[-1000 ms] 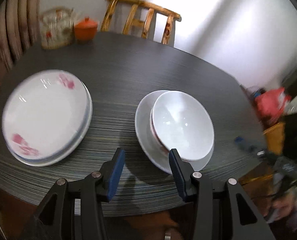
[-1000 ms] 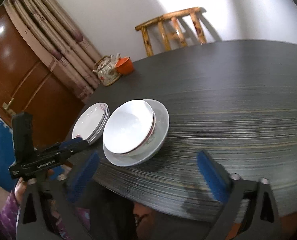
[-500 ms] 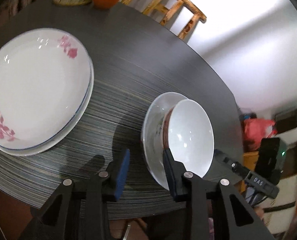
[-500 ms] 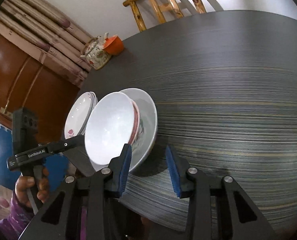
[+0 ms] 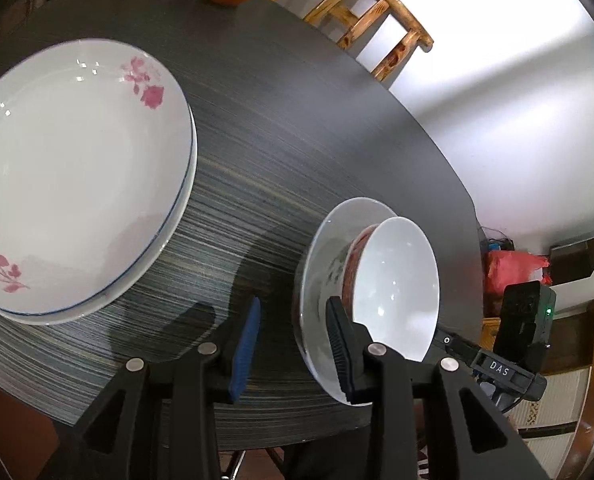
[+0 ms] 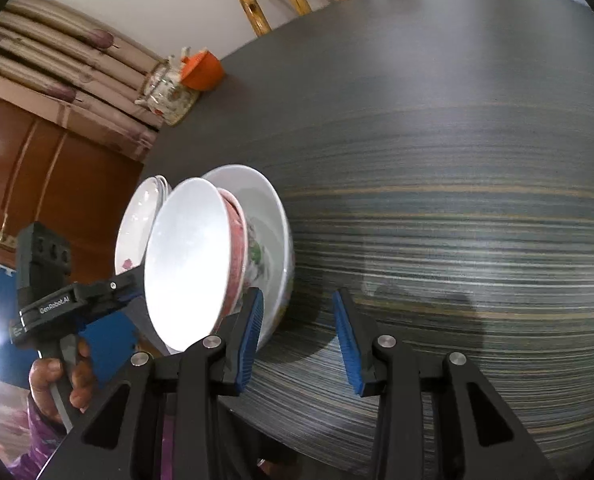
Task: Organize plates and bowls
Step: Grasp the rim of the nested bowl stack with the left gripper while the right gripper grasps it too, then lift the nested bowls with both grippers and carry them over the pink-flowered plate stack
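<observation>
A white bowl (image 5: 397, 288) with a red, flowered outside sits in a white deep plate (image 5: 317, 264) near the table's front edge. A stack of white plates with pink flowers (image 5: 77, 176) lies to its left. My left gripper (image 5: 293, 340) is open, its right finger at the near rim of the deep plate, the left finger over bare table. In the right wrist view the bowl (image 6: 189, 264) and deep plate (image 6: 273, 216) stand at the left. My right gripper (image 6: 297, 336) is open, its left finger by the deep plate's rim.
The round dark striped table (image 6: 457, 160) carries a flowered teapot (image 6: 165, 92) and an orange lidded pot (image 6: 203, 70) at its far side. A wooden chair (image 5: 361, 12) stands behind. The plate stack also shows in the right wrist view (image 6: 137, 220).
Both grippers have moved in close to the bowl and deep plate from either side. The right gripper's jaws have narrowed from wide open. The dishes have not moved.
</observation>
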Available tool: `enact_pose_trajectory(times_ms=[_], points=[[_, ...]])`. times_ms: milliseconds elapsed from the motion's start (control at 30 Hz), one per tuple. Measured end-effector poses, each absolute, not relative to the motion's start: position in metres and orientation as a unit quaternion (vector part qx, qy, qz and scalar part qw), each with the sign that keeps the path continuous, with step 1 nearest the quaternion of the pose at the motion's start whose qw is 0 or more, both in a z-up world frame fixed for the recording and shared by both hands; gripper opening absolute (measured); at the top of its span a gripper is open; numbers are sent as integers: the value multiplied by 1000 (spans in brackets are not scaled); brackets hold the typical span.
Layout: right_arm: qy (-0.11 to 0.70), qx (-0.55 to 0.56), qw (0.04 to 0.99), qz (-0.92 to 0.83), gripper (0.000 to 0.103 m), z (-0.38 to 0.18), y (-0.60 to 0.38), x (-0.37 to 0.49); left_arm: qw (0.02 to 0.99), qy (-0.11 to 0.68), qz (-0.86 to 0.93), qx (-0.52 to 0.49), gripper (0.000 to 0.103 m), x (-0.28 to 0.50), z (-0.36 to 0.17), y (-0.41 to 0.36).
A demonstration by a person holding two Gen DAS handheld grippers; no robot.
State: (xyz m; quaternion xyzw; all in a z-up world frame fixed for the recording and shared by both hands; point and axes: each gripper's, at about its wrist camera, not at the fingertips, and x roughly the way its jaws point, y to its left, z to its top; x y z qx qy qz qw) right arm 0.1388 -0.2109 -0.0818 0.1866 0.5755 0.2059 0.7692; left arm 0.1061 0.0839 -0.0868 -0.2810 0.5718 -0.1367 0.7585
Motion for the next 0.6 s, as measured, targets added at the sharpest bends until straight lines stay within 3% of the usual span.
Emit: enact_pose_trajectory(times_ms=[300, 367, 500, 600], points=[[591, 168, 762, 204, 36, -87, -201, 148, 762, 583, -123, -255, 32, 114, -99, 71], [593, 170, 760, 206, 36, -91, -201, 150, 765, 583, -122, -245, 21, 116, -100, 65], [591, 171, 760, 208, 36, -92, -203, 151, 771, 584, -129, -221, 9, 116, -103, 51], [586, 161, 766, 209, 36, -90, -201, 150, 782, 576, -125, -202, 7, 114, -103, 44]])
